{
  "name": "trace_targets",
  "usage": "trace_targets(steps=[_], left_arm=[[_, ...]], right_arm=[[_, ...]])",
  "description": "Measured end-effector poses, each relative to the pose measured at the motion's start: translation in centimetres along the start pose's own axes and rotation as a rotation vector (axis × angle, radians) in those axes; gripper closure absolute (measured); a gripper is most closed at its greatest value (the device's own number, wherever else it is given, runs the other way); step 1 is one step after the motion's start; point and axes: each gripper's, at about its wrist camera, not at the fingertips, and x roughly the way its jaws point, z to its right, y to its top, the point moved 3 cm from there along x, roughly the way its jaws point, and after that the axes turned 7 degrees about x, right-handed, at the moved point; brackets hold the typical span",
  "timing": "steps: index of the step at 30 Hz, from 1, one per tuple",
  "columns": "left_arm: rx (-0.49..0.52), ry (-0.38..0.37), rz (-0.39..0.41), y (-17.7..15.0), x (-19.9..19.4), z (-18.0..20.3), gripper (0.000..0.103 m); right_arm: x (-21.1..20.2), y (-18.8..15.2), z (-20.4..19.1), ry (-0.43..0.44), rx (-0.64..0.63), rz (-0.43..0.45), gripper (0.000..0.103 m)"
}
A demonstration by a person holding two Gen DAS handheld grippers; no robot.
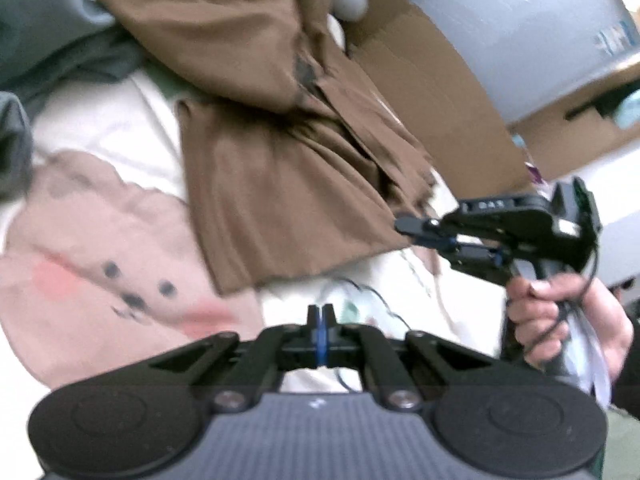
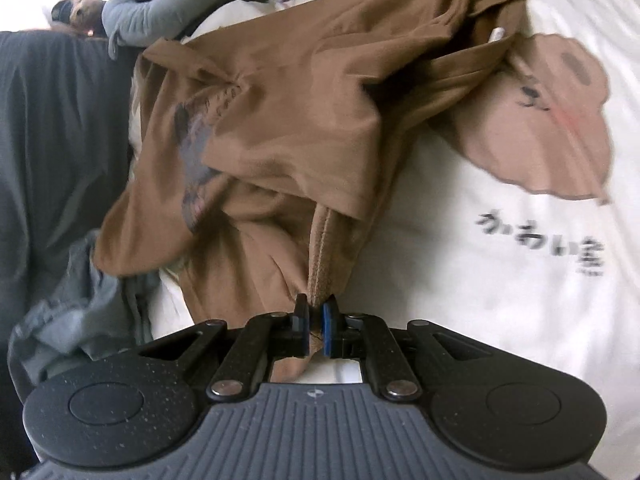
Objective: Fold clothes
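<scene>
A crumpled brown garment [image 1: 272, 152] with a dark print lies on a white bedcover [image 1: 104, 128] printed with a pink cartoon animal. My left gripper [image 1: 321, 312] is shut and empty, just short of the garment's near edge. My right gripper [image 2: 316, 312] is shut on a hem of the brown garment [image 2: 296, 120], which stretches away from its jaws. In the left wrist view the right gripper [image 1: 404, 225] comes in from the right and pinches the garment's right corner, held by a bare hand [image 1: 560, 316].
Grey clothes [image 1: 44, 28] are piled at the far left, and more grey clothes [image 2: 80, 312] lie by the garment. A cardboard box [image 1: 452, 92] and a pale plastic tub [image 1: 520, 28] stand behind. A dark grey cloth [image 2: 56, 160] borders the left.
</scene>
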Motion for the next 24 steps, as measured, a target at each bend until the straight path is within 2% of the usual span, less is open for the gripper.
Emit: trace_targets(steps=[4,10,13,20,24], left_arm=[[0.045,0.019,-0.009,-0.2,-0.1,0.2,0.103],[0.054,0.063,0.037,1.8,-0.1,-0.7,0.091],[0.062,0.088,0.058,3.0,0.3,-0.7,0.09],[0.089,0.111,0.087,5.0,2.9,-0.2,0.085],[0.069,0.122,0.093,5.7,5.0,-0.4,0.083]], right_arm=[[-1.9,-0.2,1.4,-0.034,-0.032,0.0,0.1],[-4.6,-0.4,3.4,-0.081,-0.041,-0.004,0.1],[-6.3,-0.4,4.7,-0.09,-0.044,0.006,0.1],[-10.3,-0.3,7.9,-0.096,-0.028,0.058,0.1],[-12.5,-0.3,9.7,-0.099,-0.018,0.087,0.1]])
